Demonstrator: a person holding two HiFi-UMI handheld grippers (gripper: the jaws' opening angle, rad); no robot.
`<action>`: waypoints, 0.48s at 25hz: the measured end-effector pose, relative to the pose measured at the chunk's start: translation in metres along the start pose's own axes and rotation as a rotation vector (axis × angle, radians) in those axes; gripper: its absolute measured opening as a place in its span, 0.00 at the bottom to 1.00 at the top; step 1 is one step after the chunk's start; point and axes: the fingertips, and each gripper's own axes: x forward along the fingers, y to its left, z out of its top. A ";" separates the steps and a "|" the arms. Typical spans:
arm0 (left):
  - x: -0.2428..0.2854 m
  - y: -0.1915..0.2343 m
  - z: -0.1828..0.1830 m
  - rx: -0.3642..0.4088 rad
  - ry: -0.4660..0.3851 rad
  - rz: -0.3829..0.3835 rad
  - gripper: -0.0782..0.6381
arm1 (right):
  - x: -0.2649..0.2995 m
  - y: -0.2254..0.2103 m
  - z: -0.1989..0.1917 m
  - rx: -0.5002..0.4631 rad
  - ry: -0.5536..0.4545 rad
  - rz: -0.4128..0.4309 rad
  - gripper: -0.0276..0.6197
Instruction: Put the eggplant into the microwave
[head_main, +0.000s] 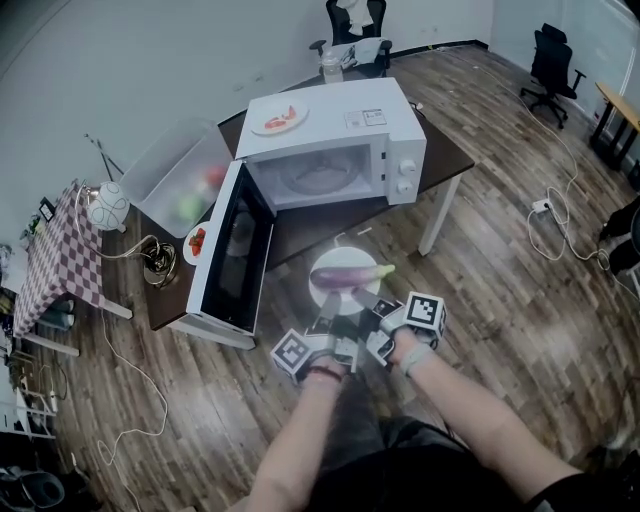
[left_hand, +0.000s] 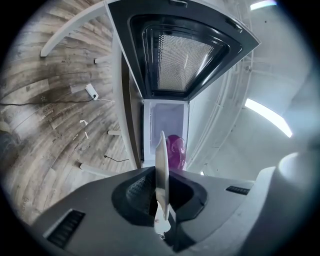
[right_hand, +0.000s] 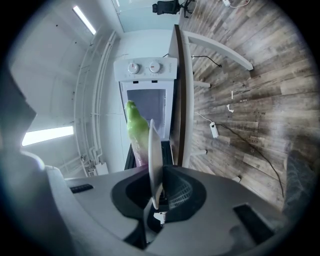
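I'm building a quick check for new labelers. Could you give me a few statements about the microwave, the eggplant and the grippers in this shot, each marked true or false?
1. The microwave has its door swung open. True.
2. The eggplant already lies inside the microwave. False: it lies on a plate held out in front of the opening.
3. The left gripper and the right gripper are each shut on the rim of the plate. True.
4. Nothing sits on top of the microwave. False: a dish with red food on it rests there.
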 end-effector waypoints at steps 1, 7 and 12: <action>0.002 0.001 0.001 0.000 0.001 0.000 0.15 | 0.002 -0.001 0.002 0.001 0.000 -0.001 0.09; 0.017 0.009 0.012 -0.011 0.001 0.007 0.15 | 0.018 -0.006 0.013 0.001 0.007 0.002 0.09; 0.035 0.013 0.028 -0.012 0.009 0.020 0.15 | 0.039 -0.009 0.025 0.006 0.003 0.004 0.09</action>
